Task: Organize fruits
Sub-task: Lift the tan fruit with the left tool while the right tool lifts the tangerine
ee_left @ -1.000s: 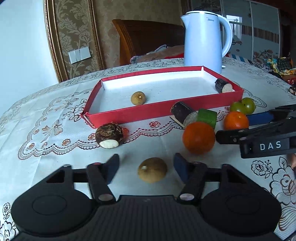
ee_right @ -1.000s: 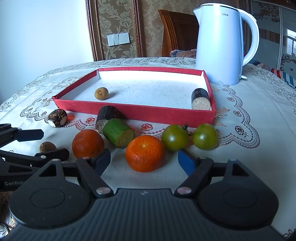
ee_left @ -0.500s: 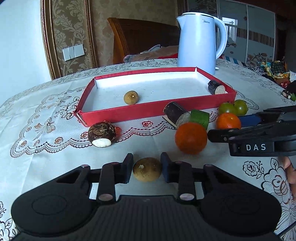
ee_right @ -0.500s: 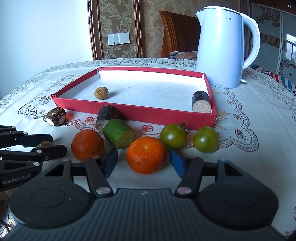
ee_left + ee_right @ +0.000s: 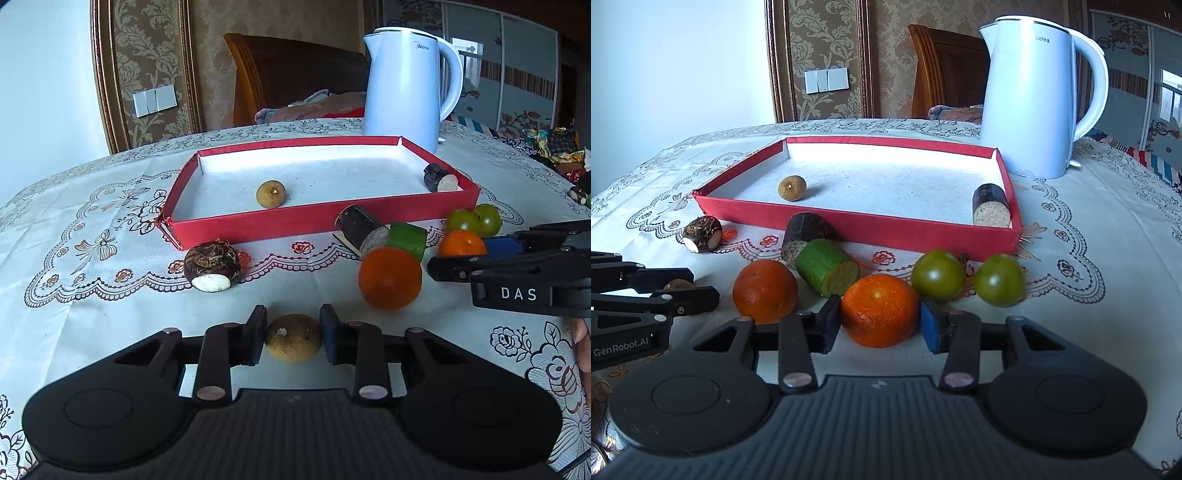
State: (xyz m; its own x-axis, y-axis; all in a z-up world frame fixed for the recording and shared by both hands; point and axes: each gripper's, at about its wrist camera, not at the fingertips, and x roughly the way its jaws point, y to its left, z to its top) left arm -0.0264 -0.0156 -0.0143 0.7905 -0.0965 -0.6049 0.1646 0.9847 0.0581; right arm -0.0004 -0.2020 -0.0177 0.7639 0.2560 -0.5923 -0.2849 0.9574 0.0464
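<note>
Left gripper [image 5: 293, 335] fingers clamped small round brown fruit [image 5: 293, 337]; right gripper [image 5: 878, 322] fingers pinched orange mandarin [image 5: 880, 310]. Shallow red cardboard tray [image 5: 897, 234] interior mostly bare.

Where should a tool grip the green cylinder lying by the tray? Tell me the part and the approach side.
Grip the green cylinder across its curved skin at mid-length, coming from above. It lies on its side, cut face toward the right camera. The dark cylinder touches it behind and an orange sits close on its left, so a low sideways approach looks crowded.
</note>
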